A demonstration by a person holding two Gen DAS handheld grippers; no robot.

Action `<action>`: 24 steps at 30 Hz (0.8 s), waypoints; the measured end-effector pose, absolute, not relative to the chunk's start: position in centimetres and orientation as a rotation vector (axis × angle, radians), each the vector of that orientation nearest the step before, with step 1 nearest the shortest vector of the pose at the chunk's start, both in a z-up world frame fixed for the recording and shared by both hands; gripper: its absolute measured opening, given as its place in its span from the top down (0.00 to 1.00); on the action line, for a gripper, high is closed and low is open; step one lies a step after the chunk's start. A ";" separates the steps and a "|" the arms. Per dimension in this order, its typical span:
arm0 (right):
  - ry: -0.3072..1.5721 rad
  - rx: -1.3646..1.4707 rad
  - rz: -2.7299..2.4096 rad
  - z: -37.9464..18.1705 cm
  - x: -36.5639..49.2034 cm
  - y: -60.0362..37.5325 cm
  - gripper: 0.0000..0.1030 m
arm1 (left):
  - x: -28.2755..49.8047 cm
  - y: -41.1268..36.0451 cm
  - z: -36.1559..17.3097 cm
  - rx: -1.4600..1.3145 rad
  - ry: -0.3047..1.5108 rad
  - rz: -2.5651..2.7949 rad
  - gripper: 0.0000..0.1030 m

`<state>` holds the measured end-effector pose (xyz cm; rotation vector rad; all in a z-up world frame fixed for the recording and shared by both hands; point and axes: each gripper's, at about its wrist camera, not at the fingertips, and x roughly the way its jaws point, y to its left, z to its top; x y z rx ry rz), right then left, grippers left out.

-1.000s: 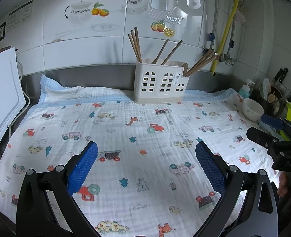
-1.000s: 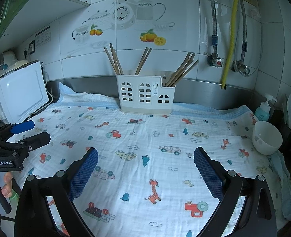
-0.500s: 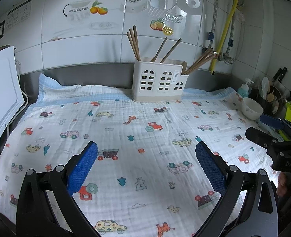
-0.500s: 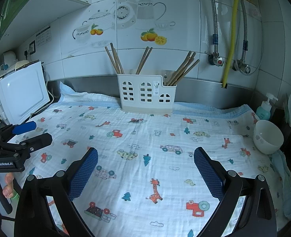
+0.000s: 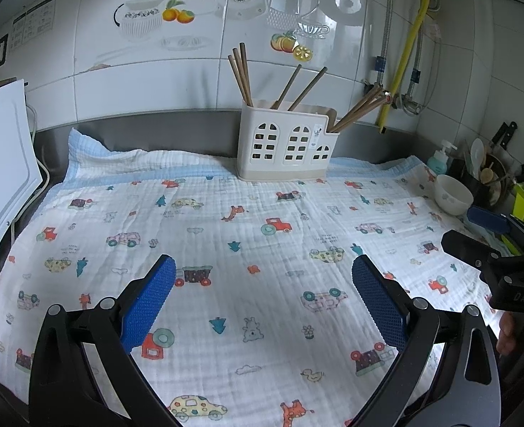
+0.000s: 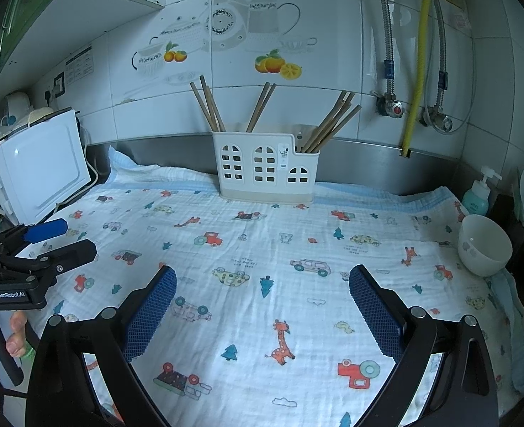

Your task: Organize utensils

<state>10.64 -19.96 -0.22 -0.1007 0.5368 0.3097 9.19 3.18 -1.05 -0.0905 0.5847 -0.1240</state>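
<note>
A white utensil holder (image 5: 286, 149) with window cut-outs stands at the back of the counter against the steel splashback; it also shows in the right wrist view (image 6: 266, 165). Several wooden chopsticks (image 5: 241, 71) stand in its three compartments, also seen from the right wrist (image 6: 327, 122). My left gripper (image 5: 263, 267) is open and empty, low over the front of the printed cloth (image 5: 226, 235). My right gripper (image 6: 262, 277) is open and empty, also over the front of the cloth. Each gripper shows from the side in the other's view, the right gripper (image 5: 475, 229) and the left gripper (image 6: 64, 236).
A white bowl (image 6: 484, 243) sits at the cloth's right edge, with a soap bottle (image 6: 477, 194) and a dark pot holding spoons and knives (image 5: 489, 174) beyond it. A white board (image 6: 41, 174) leans at the left. Pipes and a yellow hose (image 6: 416, 57) run down the tiled wall.
Both grippers have drifted slightly, so the holder sits a little differently in each view. Both stay open and empty. Nothing on the counter has moved.
</note>
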 end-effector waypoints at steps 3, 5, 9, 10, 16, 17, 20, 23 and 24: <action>0.539 -0.098 0.311 -0.3 10.6 -20.0 0.08 | 9.2 3.2 -1.1 -0.090 0.586 -0.125 0.05; 0.539 -0.098 0.311 -0.3 10.5 -19.9 0.08 | 9.1 3.2 -1.1 -0.092 0.583 -0.127 0.05; 0.539 -0.097 0.309 -0.3 10.5 -20.0 0.08 | 8.8 3.2 -1.0 -0.096 0.565 -0.136 0.05; 0.540 -0.096 0.310 -0.3 10.5 -20.0 0.08 | 8.8 3.2 -0.9 -0.094 0.563 -0.130 0.05; 0.546 -0.085 0.313 -0.4 10.6 -20.2 0.08 | 9.2 3.2 -1.1 -0.088 0.585 -0.121 0.05; 0.546 -0.084 0.314 -0.4 10.5 -20.2 0.08 | 9.2 3.1 -1.2 -0.087 0.591 -0.123 0.05; 0.546 -0.085 0.313 -0.4 10.6 -20.3 0.08 | 9.4 3.0 -1.4 -0.084 0.604 -0.122 0.05; 0.545 -0.081 0.312 -0.4 10.7 -20.4 0.08 | 9.4 3.1 -1.5 -0.089 0.609 -0.122 0.05; 0.545 -0.080 0.312 -0.5 10.7 -20.5 0.08 | 9.4 3.2 -1.5 -0.091 0.609 -0.122 0.05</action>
